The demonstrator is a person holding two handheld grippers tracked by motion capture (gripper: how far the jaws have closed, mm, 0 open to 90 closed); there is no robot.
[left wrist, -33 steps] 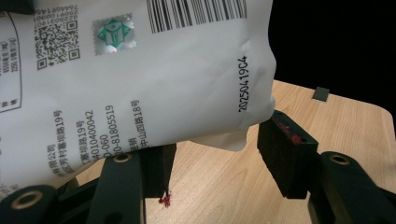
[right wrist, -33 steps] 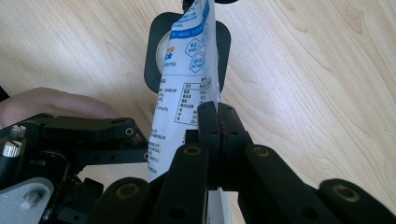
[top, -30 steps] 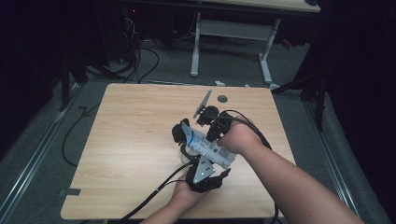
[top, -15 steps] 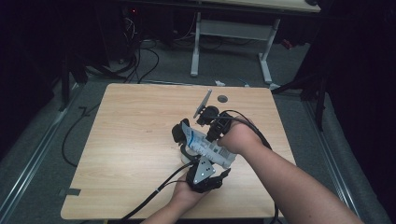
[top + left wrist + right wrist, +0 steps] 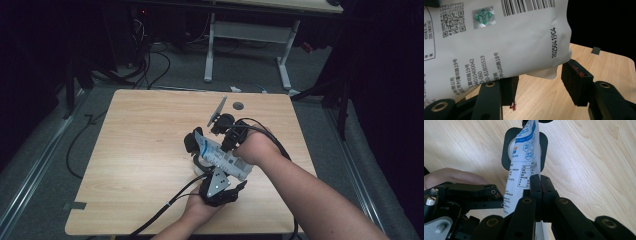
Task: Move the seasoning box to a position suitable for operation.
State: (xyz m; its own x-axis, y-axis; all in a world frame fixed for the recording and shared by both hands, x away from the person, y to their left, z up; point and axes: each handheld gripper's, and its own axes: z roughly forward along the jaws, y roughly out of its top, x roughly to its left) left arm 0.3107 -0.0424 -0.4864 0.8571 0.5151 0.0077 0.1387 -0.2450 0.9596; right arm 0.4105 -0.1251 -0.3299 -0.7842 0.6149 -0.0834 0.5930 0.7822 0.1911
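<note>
right gripper (image 5: 539, 195) pinches glossy white printed pouch (image 5: 499, 42); left gripper (image 5: 539, 87) half-open around corner.

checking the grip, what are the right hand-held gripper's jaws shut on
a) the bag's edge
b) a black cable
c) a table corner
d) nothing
a: in the right gripper view the right hand-held gripper has its jaws pressed together on the thin edge of the white printed bag, above the table.
</note>
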